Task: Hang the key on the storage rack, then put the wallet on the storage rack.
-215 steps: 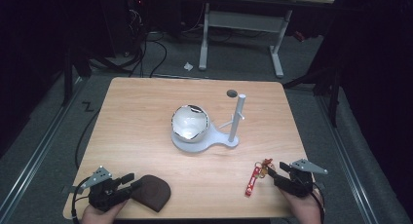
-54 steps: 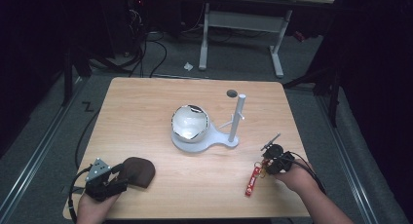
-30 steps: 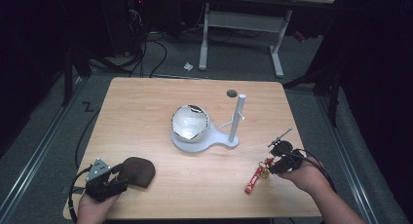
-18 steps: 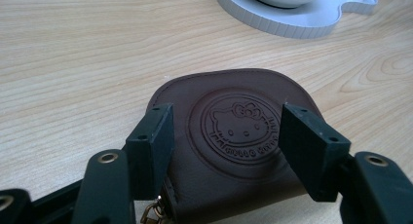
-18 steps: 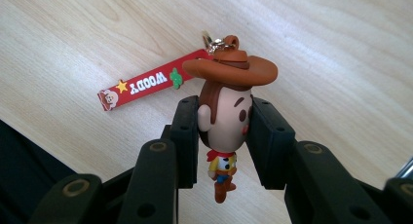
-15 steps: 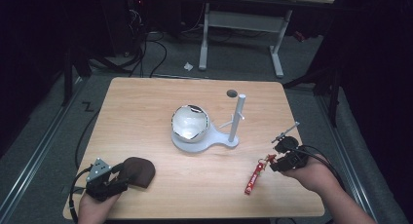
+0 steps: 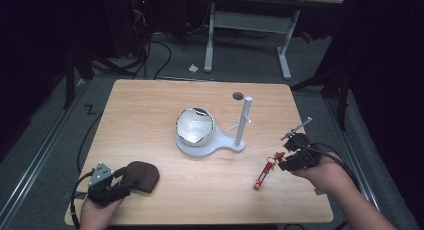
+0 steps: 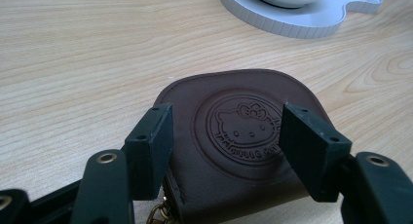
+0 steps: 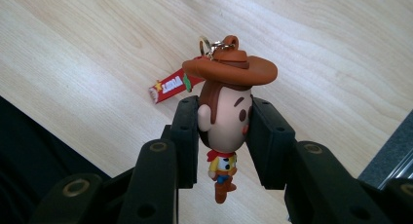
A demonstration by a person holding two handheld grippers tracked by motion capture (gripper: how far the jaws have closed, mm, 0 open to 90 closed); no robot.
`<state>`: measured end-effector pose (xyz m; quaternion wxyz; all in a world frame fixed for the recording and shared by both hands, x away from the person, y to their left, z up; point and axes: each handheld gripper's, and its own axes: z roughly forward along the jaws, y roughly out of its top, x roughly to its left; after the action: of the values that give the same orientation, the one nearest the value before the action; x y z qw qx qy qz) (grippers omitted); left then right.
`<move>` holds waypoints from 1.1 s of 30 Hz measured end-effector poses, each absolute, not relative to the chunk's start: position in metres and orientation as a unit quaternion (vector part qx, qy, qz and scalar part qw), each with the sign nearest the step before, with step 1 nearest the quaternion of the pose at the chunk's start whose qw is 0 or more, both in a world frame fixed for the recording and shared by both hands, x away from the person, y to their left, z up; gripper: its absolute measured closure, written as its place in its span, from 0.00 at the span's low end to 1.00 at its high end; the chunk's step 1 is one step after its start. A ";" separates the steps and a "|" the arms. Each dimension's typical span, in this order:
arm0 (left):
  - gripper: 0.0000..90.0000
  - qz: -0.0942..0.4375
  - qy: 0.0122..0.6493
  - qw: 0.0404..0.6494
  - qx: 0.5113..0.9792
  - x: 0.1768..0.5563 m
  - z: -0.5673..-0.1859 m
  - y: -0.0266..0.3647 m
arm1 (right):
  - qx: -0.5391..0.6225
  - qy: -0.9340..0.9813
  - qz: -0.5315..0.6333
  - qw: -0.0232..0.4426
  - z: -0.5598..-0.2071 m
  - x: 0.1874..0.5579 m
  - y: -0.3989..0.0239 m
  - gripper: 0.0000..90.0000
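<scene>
Two hand-held grippers are in my hands at the near edge of the counter. My right hand-held gripper pinches the head of a small cowboy figure keyring, one pad on each side of the face, the brown hat above the pads and the little body hanging below them. A red tag hangs from the ring at the hat. In the high view this hand-held gripper sits near the right edge of the counter, and the red tag slants down to the left with its low end at the wood.

My left hand-held gripper has its jaws spread on either side of a brown leather pouch stamped with a cat face; I cannot tell whether the pads touch its edges. The pouch lies flat on the counter at the near left corner.

Between them, farther off, a white stand carries a shiny bowl and an upright post. A small dark disc lies beyond the post.
</scene>
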<state>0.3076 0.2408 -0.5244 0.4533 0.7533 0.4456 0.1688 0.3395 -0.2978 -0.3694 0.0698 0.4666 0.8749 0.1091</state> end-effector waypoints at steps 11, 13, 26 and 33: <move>0.41 0.170 0.443 0.453 0.754 0.308 -0.524 0.240 | 0.451 0.881 0.111 0.088 -0.343 0.339 -0.289 0.74; 0.41 0.171 0.445 0.455 0.752 0.308 -0.524 0.241 | 0.451 0.880 0.118 0.088 -0.339 0.339 -0.288 0.74; 0.40 0.169 0.447 0.464 0.746 0.309 -0.523 0.244 | 0.436 0.886 0.121 0.096 -0.327 0.344 -0.272 0.74; 0.40 0.168 0.438 0.463 0.752 0.314 -0.523 0.240 | 0.427 0.891 0.120 0.098 -0.323 0.353 -0.262 0.74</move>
<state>0.3137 0.2401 -0.5231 0.4629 0.7519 0.4384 0.1679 0.3530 -0.2622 -0.3227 0.0978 0.4274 0.8908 0.1197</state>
